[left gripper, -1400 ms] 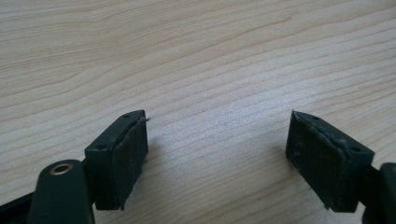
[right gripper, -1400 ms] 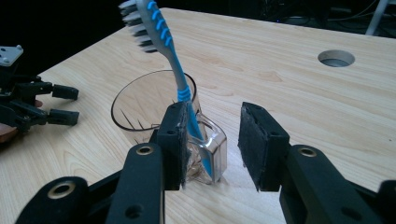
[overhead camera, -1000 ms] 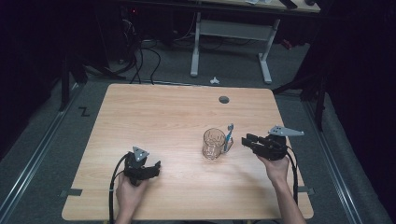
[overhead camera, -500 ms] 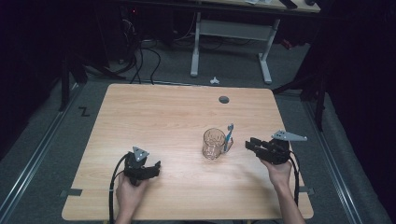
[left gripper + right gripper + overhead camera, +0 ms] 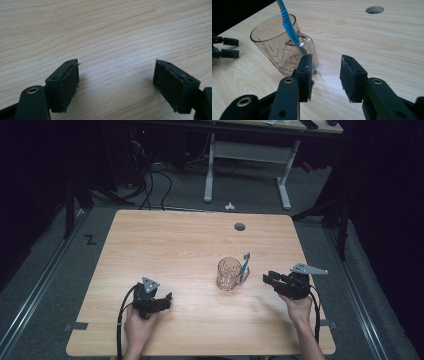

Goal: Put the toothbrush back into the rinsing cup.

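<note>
Left gripper (image 5: 167,298) rests low on the pale wooden table (image 5: 165,245), jaws wide apart around nothing, unmoved. At centre-right stands the clear cut-glass mug (image 5: 229,274) with the blue toothbrush (image 5: 244,266) leaning inside. Right gripper (image 5: 265,279), jaws parted and empty, has backed slightly away since 1 second ago, suggesting the placement is finished.

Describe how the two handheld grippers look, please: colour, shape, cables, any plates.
Both the left gripper and the right gripper are black, each with two block-shaped jaws faced with dark worn pads. A grey three-cornered plate sits on top of each, and a black cable trails back. Forearms are bare, no sleeves.
</note>
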### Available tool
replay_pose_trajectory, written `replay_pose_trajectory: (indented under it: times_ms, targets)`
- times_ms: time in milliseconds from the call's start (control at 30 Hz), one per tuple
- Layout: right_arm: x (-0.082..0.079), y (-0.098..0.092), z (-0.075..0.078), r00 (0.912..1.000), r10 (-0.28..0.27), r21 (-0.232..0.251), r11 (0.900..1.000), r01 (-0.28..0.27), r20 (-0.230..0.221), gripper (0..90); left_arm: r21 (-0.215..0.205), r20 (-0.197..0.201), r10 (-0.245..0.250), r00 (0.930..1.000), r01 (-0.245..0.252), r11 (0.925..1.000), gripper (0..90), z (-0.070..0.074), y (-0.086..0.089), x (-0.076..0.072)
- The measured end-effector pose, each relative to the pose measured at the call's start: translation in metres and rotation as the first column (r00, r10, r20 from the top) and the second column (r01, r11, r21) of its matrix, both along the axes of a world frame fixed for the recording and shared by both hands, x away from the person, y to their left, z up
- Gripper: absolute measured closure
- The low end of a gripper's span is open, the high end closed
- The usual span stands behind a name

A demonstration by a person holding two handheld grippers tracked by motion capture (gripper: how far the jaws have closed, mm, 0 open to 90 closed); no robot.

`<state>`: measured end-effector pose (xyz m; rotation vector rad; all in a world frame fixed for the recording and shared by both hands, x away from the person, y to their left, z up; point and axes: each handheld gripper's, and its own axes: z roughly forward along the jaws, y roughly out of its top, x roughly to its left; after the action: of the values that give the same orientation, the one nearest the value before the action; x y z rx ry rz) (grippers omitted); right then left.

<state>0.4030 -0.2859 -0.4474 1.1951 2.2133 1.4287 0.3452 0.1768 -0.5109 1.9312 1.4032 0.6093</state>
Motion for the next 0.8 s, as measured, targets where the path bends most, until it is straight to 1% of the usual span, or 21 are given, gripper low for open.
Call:
replay_pose_trajectory:
  times_ms: [100,333,600,633,700,800]
  targets:
    - [-0.001,-0.002,-0.001,1.0000,-0.003,-0.003,1.000,0.003,-0.008,61.9,0.000,0.000,0.000,1.0000,0.000,1.0000,21.5,0.000,0.000,0.000]
    - [-0.004,-0.001,-0.002,1.0000,0.001,-0.026,1.000,-0.001,-0.006,61.4,0.000,0.000,0.000,1.0000,0.000,1.0000,21.5,0.000,0.000,0.000]
    - [-0.006,-0.004,-0.012,0.9996,-0.012,-0.025,1.000,0.011,-0.024,60.9,0.000,0.000,0.000,1.0000,0.000,1.0000,21.5,0.000,0.000,0.000]
    - [-0.007,-0.005,-0.014,0.9995,-0.012,-0.034,0.999,0.011,-0.030,60.5,0.000,0.000,0.000,1.0000,0.000,1.0000,21.5,0.000,0.000,0.000]
    - [-0.008,-0.005,-0.015,0.9996,-0.015,-0.034,0.999,0.014,-0.026,60.5,0.000,0.000,0.000,1.0000,0.000,1.0000,21.5,0.000,0.000,0.000]
    - [-0.009,-0.006,-0.018,0.9994,-0.017,-0.038,0.999,0.016,-0.031,60.3,0.000,0.000,0.000,1.0000,0.000,1.0000,21.5,0.000,0.000,0.000]
